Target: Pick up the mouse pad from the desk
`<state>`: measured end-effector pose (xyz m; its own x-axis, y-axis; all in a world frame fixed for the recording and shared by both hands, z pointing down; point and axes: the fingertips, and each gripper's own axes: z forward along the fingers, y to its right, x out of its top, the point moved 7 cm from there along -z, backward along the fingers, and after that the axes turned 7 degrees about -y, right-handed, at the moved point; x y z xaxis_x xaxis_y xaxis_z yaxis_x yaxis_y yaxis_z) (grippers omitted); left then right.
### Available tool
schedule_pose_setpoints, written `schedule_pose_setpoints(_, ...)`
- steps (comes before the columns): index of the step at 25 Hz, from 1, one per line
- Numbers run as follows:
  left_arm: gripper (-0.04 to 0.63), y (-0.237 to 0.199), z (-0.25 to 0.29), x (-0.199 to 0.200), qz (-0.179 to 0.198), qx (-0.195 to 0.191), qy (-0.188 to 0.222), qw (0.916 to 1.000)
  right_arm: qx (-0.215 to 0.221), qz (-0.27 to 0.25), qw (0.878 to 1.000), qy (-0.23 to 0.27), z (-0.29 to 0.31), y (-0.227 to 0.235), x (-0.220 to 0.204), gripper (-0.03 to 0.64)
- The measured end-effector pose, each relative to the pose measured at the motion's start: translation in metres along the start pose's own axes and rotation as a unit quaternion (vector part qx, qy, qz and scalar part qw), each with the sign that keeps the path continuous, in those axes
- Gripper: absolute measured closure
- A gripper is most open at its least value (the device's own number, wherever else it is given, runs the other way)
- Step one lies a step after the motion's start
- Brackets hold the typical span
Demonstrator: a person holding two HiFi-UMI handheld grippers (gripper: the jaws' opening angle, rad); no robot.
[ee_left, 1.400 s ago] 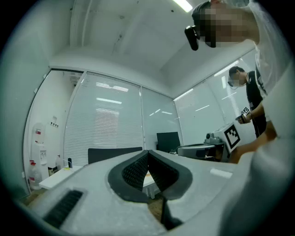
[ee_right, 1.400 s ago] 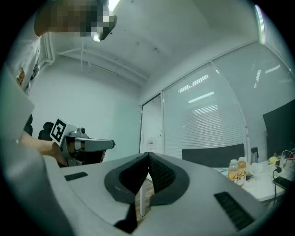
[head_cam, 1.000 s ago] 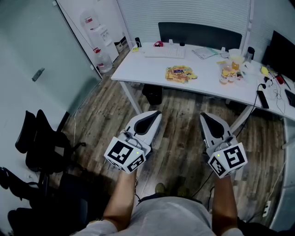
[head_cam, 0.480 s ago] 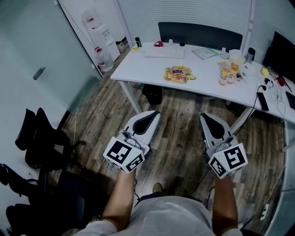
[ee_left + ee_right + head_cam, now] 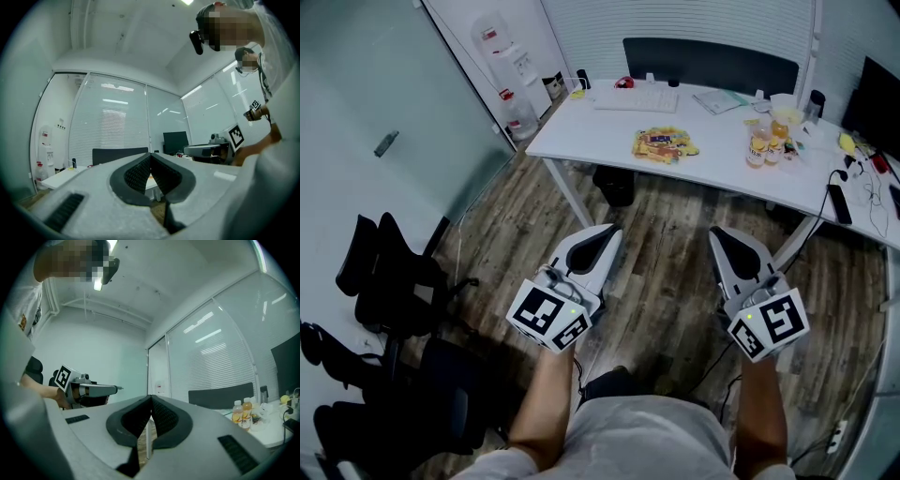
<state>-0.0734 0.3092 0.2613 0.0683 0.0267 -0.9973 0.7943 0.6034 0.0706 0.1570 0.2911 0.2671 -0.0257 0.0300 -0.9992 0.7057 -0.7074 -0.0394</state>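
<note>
Slightly upward in frame drifted the worktop [image 5: 581, 127], mouse pad [image 5: 664, 143] at its middle, upper centre; my left hand-held gripper [image 5: 605, 232] and right hand-held gripper [image 5: 718, 233] stayed pressed together, empty, lower down.

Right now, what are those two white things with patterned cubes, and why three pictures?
A person holds two pinching tools: the left gripper and the right gripper. One picture comes from a camera on the person's head, looking down. The other two come from cameras riding on each gripper, looking along its jaws. Both grippers are shut and hold nothing. Ahead stands a white desk with a keyboard, two drink bottles and a colourful flat thing, maybe the mouse pad.
</note>
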Motion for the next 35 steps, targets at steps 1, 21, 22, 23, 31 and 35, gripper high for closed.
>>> schedule_pose_setpoints(1, 0.580, 0.002, 0.001, -0.001, -0.001, 0.001, -0.001, 1.0000, 0.002, 0.000, 1.000, -0.001, -0.001, 0.001, -0.002, 0.604)
schedule_pose_setpoints(21, 0.580, -0.049, 0.049, -0.010, 0.001, 0.001, 0.008, 1.0000, 0.003, -0.028, 0.999, -0.025, 0.048, 0.039, -0.009, 0.604)
schedule_pose_setpoints(22, 0.580, -0.055, 0.054, -0.011, 0.002, 0.000, 0.008, 1.0000, 0.001, -0.028, 0.999, -0.025, 0.054, 0.043, -0.009, 0.604)
schedule_pose_setpoints(23, 0.580, -0.061, 0.059, -0.012, 0.002, -0.001, 0.008, 1.0000, -0.001, -0.028, 0.999, -0.026, 0.060, 0.047, -0.010, 0.604)
schedule_pose_setpoints(31, 0.580, -0.119, 0.093, -0.015, 0.009, -0.012, 0.009, 0.9999, -0.016, -0.030, 0.999, -0.038, 0.116, 0.072, -0.012, 0.604)
schedule_pose_setpoints(35, 0.580, -0.151, 0.111, -0.018, 0.015, -0.025, 0.007, 0.9996, -0.028, -0.029, 0.998, -0.046, 0.146, 0.084, -0.014, 0.604)
